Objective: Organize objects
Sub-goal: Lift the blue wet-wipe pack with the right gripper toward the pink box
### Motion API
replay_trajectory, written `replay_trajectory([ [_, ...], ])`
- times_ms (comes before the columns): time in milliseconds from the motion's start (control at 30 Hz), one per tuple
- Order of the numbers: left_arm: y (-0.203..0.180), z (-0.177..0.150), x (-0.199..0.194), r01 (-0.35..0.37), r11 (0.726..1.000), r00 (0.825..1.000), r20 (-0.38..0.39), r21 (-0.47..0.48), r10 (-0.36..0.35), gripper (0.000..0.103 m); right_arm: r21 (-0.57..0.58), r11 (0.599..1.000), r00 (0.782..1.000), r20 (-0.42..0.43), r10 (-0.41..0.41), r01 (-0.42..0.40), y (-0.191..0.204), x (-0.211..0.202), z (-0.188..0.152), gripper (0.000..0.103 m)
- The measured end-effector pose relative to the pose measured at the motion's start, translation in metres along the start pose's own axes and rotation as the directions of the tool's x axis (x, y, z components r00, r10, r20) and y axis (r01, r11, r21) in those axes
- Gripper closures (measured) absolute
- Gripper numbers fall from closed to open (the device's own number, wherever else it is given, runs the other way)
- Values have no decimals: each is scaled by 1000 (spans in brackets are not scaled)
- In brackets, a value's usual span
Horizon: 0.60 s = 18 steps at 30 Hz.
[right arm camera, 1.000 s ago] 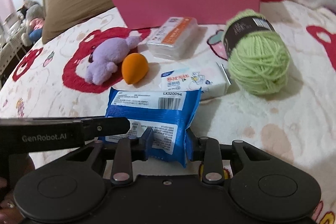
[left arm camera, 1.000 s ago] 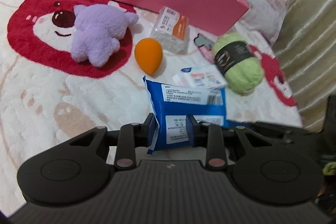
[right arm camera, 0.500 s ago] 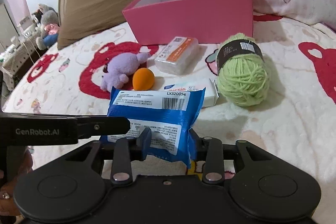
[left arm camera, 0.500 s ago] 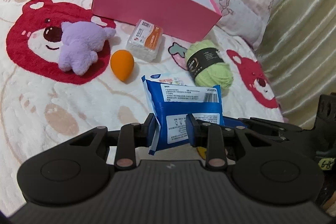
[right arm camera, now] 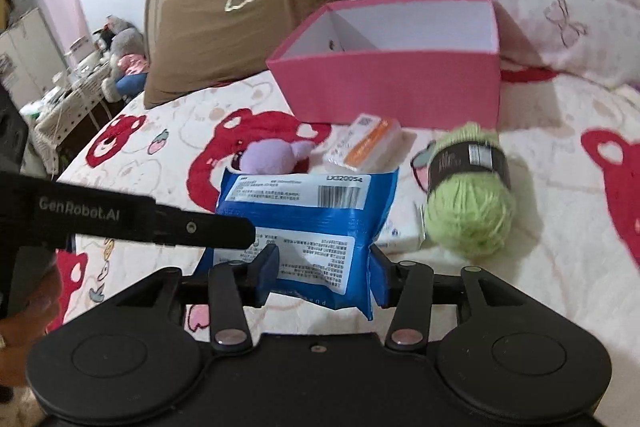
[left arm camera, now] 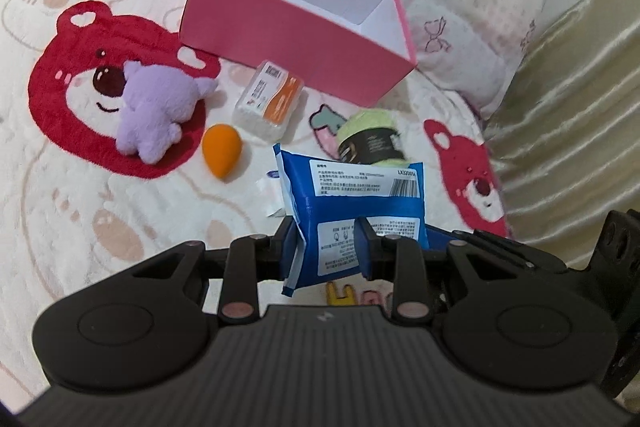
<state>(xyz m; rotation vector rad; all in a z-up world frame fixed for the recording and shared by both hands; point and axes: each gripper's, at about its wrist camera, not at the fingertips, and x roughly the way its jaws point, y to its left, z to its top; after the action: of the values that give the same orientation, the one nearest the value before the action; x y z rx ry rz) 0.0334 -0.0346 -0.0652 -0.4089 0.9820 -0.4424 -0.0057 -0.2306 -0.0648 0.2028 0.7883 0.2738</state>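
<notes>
A blue wipes packet (left arm camera: 352, 187) hangs above the bear-print bedspread, and my left gripper (left arm camera: 326, 239) is shut on its lower part. In the right wrist view the same packet (right arm camera: 304, 219) lies between the jaws of my right gripper (right arm camera: 324, 267), which are opening; the pads stand at its sides without pinching it. The left gripper's black finger (right arm camera: 160, 223) reaches in from the left. An open pink box (left arm camera: 288, 39) (right arm camera: 392, 87), white inside, stands at the back of the bed.
On the bedspread lie a purple plush (left arm camera: 156, 107), an orange egg-shaped sponge (left arm camera: 221, 151), a clear box with an orange label (left arm camera: 270, 99), a green yarn ball (right arm camera: 468, 211) and a white packet (right arm camera: 396, 235). A brown pillow (right arm camera: 240, 7) leans behind; a curtain (left arm camera: 568, 107) hangs right.
Both grippers have risen with the blue packet, so the bed's objects look smaller and the box's inside shows. The right jaws have spread apart from the packet.
</notes>
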Motion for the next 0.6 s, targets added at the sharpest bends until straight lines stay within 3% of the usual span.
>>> replay_trajectory([
  [167, -25, 11, -22, -43, 997, 997, 73, 64, 39, 74, -73, 996, 999, -13, 41, -42, 5, -18, 24, 48],
  [300, -44, 14, -35, -72, 991, 994, 96, 117, 61, 74, -87, 995, 997, 58, 55, -50, 4, -35, 29, 51],
  [467, -55, 24, -41, -69, 990, 994, 91, 119, 58, 74, -79, 997, 997, 66, 30, -25, 1, -46, 42, 68],
  [600, -61, 38, -38, -62, 992, 997, 54, 107, 57, 74, -96, 995, 1000, 22, 13, -11, 0, -51, 61, 70],
])
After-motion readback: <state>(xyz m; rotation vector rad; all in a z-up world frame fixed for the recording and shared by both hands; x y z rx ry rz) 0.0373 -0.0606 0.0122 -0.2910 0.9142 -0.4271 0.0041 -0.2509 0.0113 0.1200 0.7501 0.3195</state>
